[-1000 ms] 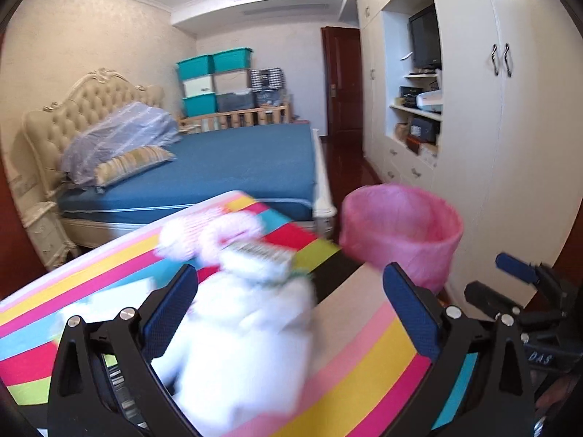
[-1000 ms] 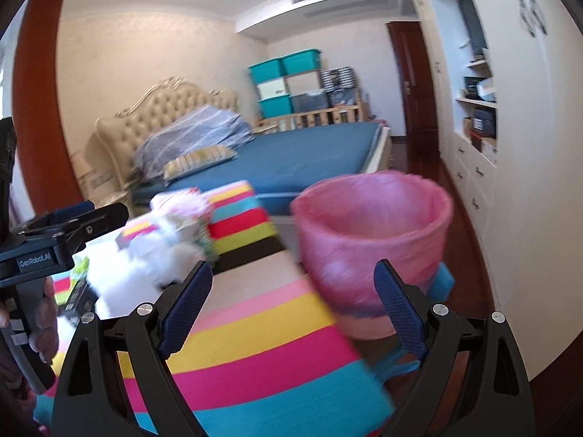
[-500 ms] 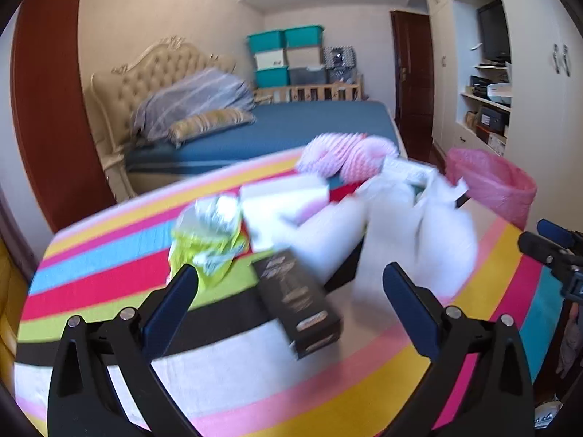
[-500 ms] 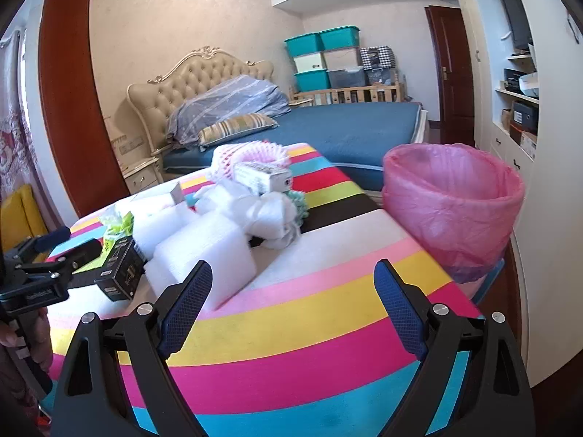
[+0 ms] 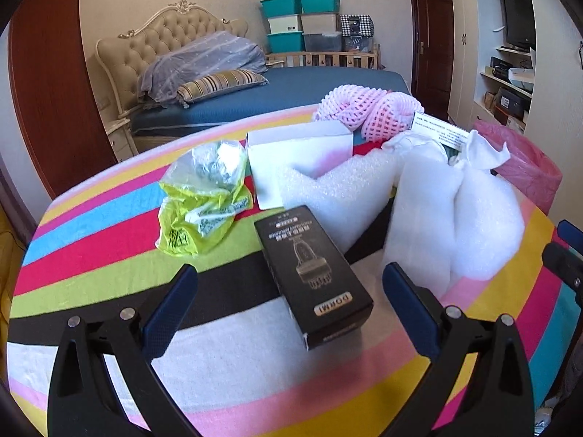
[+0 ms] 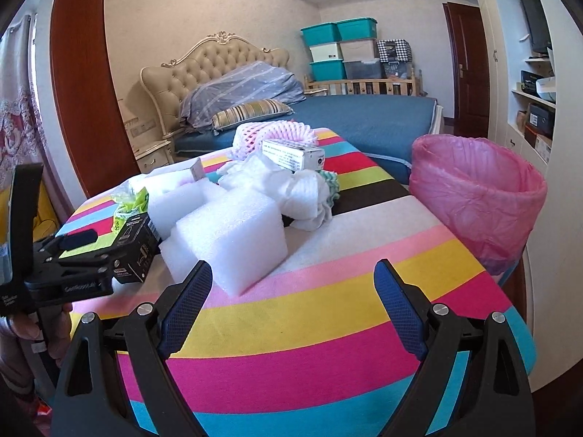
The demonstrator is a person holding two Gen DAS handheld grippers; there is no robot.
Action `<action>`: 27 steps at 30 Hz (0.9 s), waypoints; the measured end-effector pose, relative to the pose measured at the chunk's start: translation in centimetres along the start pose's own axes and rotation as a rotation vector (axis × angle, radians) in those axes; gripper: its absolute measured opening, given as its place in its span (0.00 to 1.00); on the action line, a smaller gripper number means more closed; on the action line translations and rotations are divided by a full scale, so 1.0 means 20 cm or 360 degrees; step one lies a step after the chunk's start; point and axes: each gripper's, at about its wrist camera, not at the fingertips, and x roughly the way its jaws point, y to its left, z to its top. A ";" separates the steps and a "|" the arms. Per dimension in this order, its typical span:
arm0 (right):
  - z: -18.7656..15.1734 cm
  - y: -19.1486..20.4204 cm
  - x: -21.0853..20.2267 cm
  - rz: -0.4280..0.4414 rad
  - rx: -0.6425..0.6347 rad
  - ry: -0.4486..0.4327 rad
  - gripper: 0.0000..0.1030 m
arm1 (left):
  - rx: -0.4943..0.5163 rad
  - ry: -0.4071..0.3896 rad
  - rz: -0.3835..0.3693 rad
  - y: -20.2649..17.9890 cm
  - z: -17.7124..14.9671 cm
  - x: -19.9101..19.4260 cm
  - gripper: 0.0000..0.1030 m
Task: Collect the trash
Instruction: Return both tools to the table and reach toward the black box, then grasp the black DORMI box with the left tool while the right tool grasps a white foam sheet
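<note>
A: What lies on the striped, many-coloured cloth surface?

B: Trash, none collected yet as far as can be seen. In the left wrist view a black rectangular cardboard box sits at centre, between the spread left tongs, which pinch nothing. At 10 o'clock lies a crumpled yellow-green plastic bag; at 12 o'clock a white open paper box; at 2 o'clock white foam packing pieces and pink foam fruit netting.

A: And the bin?

B: In the right wrist view a pink-lined waste bin stands at 2 o'clock, just beside the surface's edge. Its inside is hidden. The right tongs are spread and empty, near a white foam block.

A: So everything remains?

B: It appears so.
</note>
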 end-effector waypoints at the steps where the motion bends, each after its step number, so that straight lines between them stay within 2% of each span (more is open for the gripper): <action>1: 0.00 0.00 0.00 0.0002 -0.0003 0.0001 0.83 | 0.0013 0.0002 0.0010 -0.02 0.01 0.01 0.95; 3: 0.01 0.02 0.01 0.0005 -0.0016 0.0004 0.83 | 0.0028 0.0014 0.0026 -0.03 0.02 0.02 0.94; 5: 0.02 0.05 0.03 0.0007 -0.0020 0.0017 0.83 | 0.0025 0.0020 0.0021 -0.03 0.02 0.03 0.80; 9: 0.03 0.11 0.07 0.0023 -0.0027 0.0053 0.83 | 0.0023 0.0056 -0.0025 0.00 0.01 0.04 0.41; 15: 0.07 0.25 0.16 -0.0017 -0.0078 0.0091 0.83 | 0.0012 0.0011 0.0013 0.06 -0.03 0.00 0.38; 23: 0.13 0.35 0.33 -0.0167 -0.0059 0.0220 0.83 | -0.0077 -0.0001 -0.0048 0.12 -0.05 -0.02 0.38; 27: 0.13 0.32 0.32 -0.0242 -0.0062 0.0201 0.83 | -0.0098 -0.0030 -0.0073 0.14 -0.05 -0.04 0.38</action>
